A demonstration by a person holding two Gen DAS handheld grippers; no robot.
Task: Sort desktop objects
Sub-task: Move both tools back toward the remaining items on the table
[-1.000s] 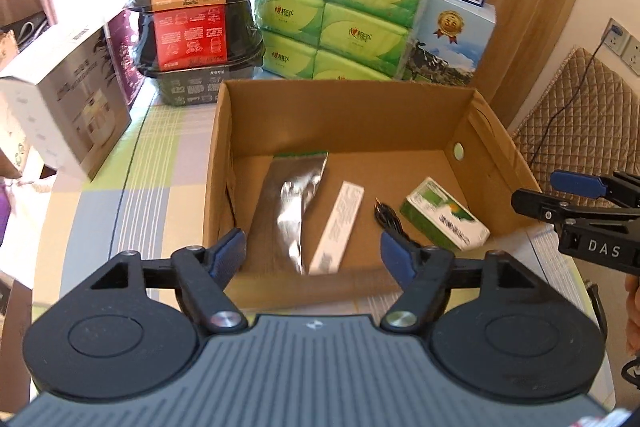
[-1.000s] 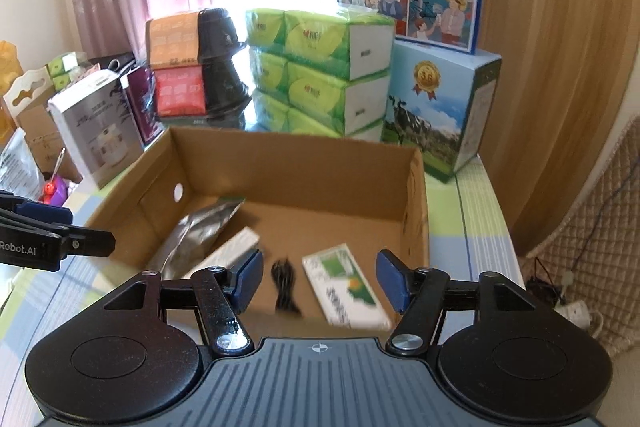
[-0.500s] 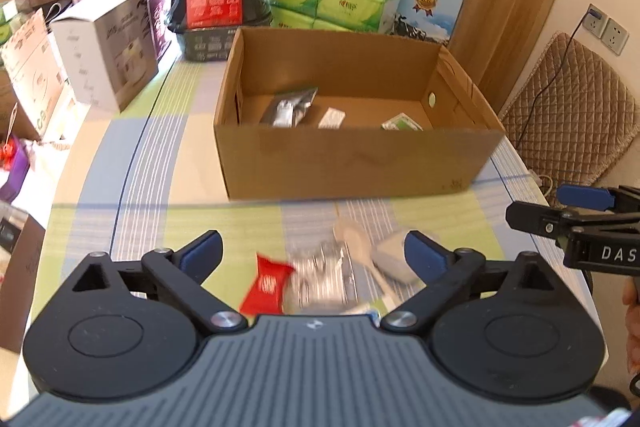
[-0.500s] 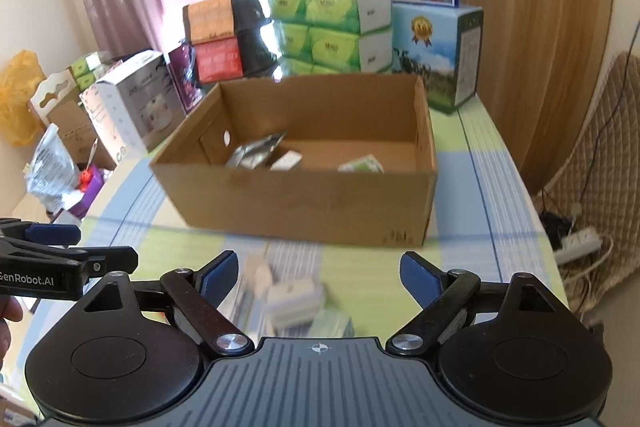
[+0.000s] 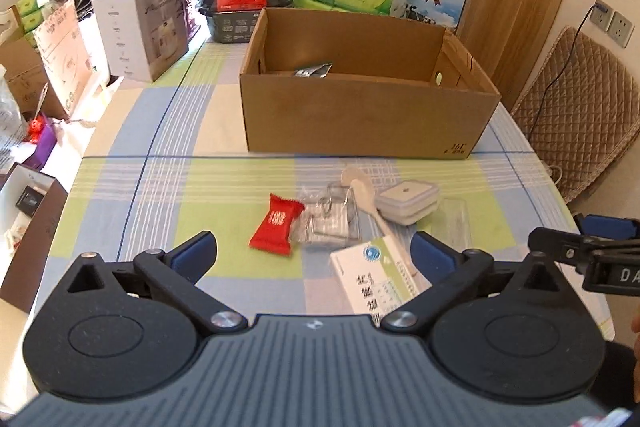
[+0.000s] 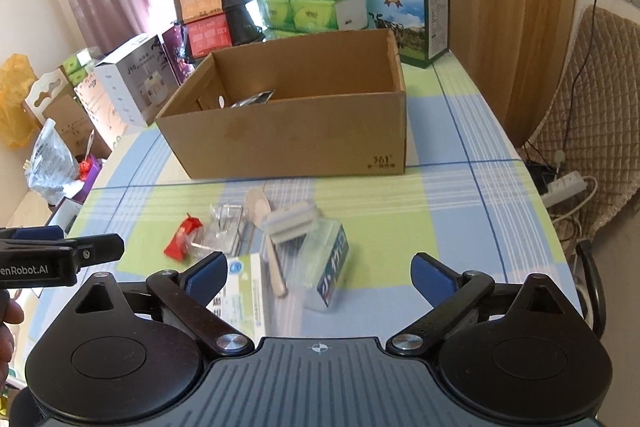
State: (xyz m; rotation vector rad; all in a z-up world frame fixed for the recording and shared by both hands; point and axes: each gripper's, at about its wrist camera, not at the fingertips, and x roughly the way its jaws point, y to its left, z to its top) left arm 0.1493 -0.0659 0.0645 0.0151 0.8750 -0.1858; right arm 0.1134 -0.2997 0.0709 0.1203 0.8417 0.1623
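Now, your left gripper [image 5: 313, 253] stands wide and holds nothing, hovering low in the frame over the near end of the pile; your right gripper [image 6: 320, 273] is just as wide and just as empty, low centre in its own view.

Between your left fingers lie the red sachet [image 5: 277, 224], a clear plastic packet [image 5: 326, 217] touching it, and the white medicine box [image 5: 376, 277] nearest you; a pale plastic spoon [image 5: 370, 199] lies across the packet and the box, its bowl pointing up the frame; a small white lidded case [image 5: 408, 201] sits just right of the spoon.

From the right view a clear box with a blue label [image 6: 326, 265] lies at the pile's right edge, close to your gripper's centre line.

The cardboard box [image 5: 360, 123], in the upper middle of the frame, already holds a silver foil pouch [image 5: 314, 70]; so the step in hand looks like choosing the next pick.

The next move probably calls for lowering onto an outer piece, the sachet or the blue-labelled box, since the spoon overlaps its neighbours and may drag them.
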